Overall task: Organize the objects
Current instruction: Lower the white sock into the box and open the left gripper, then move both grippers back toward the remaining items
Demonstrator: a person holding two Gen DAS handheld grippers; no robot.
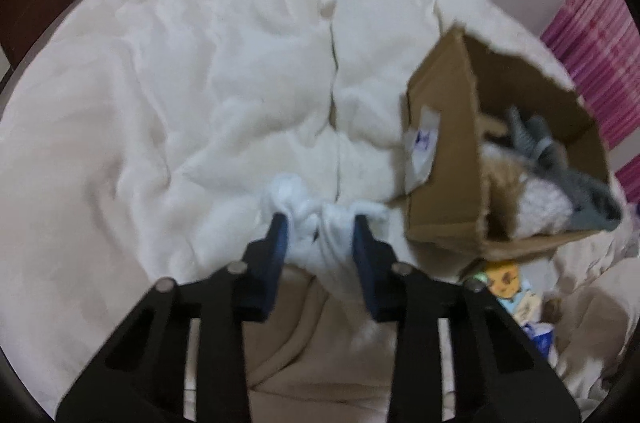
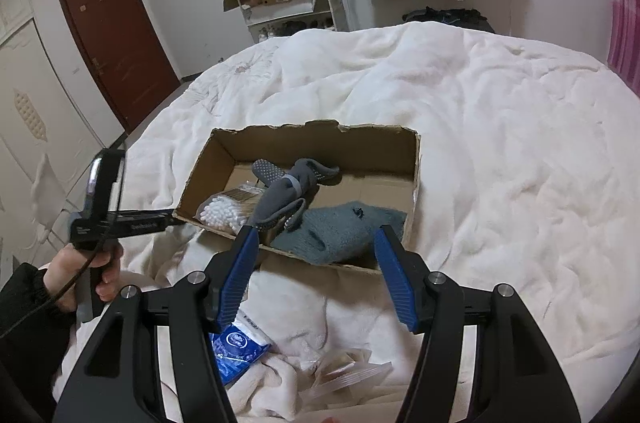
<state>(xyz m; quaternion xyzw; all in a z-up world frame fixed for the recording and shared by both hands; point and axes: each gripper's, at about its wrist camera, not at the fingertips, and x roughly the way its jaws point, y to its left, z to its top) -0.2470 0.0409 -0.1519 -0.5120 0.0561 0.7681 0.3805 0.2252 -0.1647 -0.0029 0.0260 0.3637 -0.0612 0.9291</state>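
Observation:
My left gripper [image 1: 320,223] is shut on a white bundle of socks [image 1: 316,227] and holds it over the white quilt, just left of a brown cardboard box [image 1: 444,159]. The box [image 2: 396,147] holds grey non-slip socks [image 2: 292,183], a teal knit cloth [image 2: 340,231] and a pack of cotton swabs [image 2: 222,211]. My right gripper [image 2: 316,239] is open and empty, at the box's near edge above the teal cloth. The left gripper's body [image 2: 100,199] and the hand holding it show at the left of the right wrist view.
A blue tissue pack [image 2: 236,347] and clear plastic wrappers [image 2: 348,375] lie on a beige blanket [image 2: 280,303] below my right gripper. Small colourful packs [image 1: 516,295] lie beside the box. The white quilt [image 2: 500,143] covers the bed. A red door [image 2: 116,31] and shelves stand beyond.

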